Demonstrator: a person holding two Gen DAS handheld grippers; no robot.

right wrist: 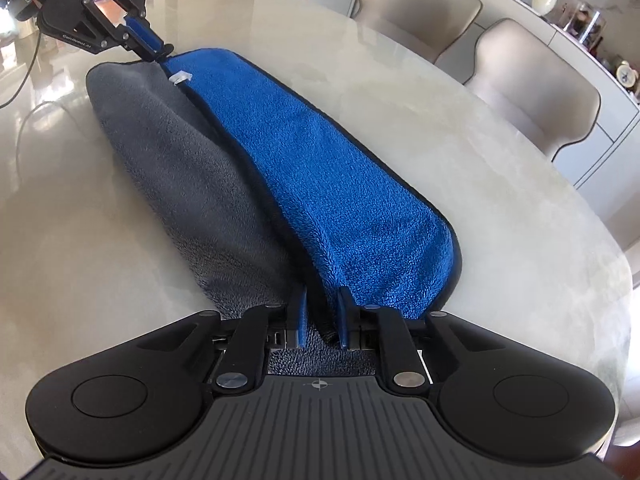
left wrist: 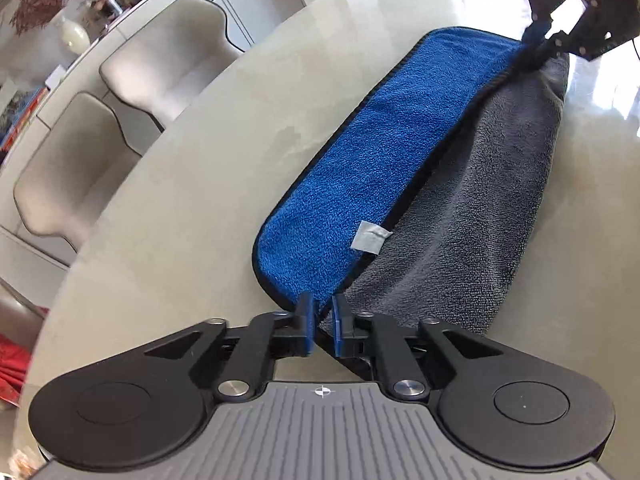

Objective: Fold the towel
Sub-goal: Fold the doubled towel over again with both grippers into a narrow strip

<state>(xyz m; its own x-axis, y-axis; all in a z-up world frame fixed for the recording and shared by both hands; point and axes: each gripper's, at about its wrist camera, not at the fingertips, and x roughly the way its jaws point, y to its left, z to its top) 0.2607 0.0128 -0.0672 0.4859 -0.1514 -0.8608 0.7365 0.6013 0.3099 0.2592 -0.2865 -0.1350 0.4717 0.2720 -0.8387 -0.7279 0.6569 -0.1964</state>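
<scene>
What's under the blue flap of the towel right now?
The blue flap lies straight on the table beyond the fold line; the grey side humps up beside it. Whether anything sits beneath either layer is hidden.

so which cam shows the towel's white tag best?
Left wrist view: the tag lies close to the lens, large, on the black edge between the towel's blue and grey sides. In the right wrist view it is only a small white fleck at the far end.

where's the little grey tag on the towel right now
In the left wrist view the grey tag lies on the towel where blue meets grey, just ahead of the left hand-held gripper.
</scene>
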